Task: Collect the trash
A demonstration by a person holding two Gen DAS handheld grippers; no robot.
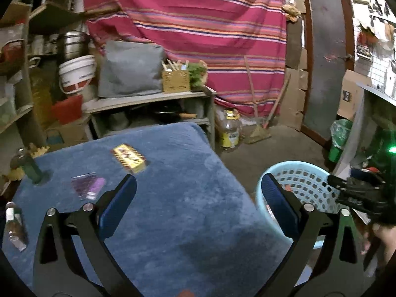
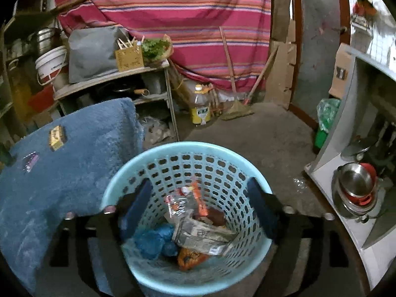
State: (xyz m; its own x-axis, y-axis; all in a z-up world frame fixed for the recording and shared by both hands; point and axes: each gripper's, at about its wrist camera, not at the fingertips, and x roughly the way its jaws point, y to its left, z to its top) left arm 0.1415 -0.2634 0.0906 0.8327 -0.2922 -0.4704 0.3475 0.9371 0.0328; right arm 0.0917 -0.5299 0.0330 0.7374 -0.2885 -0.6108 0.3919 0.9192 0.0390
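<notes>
The blue fleece cover (image 1: 173, 198) ends at a right edge just beside the light blue basket (image 2: 138, 163), which stands on bare concrete floor (image 2: 259, 133) running open toward a door (image 1: 324, 57). A white cabinet (image 2: 346, 173) bounds that floor on the right.

The left gripper (image 1: 198, 193) hangs over the cover with its jaws spread wide and nothing between them. Only its view shows two bottles (image 1: 14, 225) at the cover's left edge and a green bottle (image 1: 31, 165) farther back. A yellow packet (image 1: 129, 158) and a purple wrapper (image 1: 87, 185) lie well apart from the basket.

The right gripper (image 2: 198, 205) is over the basket's mouth, jaws released and empty. Its view alone shows the contents: a clear red-printed wrapper (image 2: 178, 203), an orange wrapper (image 2: 199, 198), crumpled blue plastic (image 2: 153, 241), a grey printed pack (image 2: 200, 235) and an orange bag (image 2: 190, 257).
</notes>
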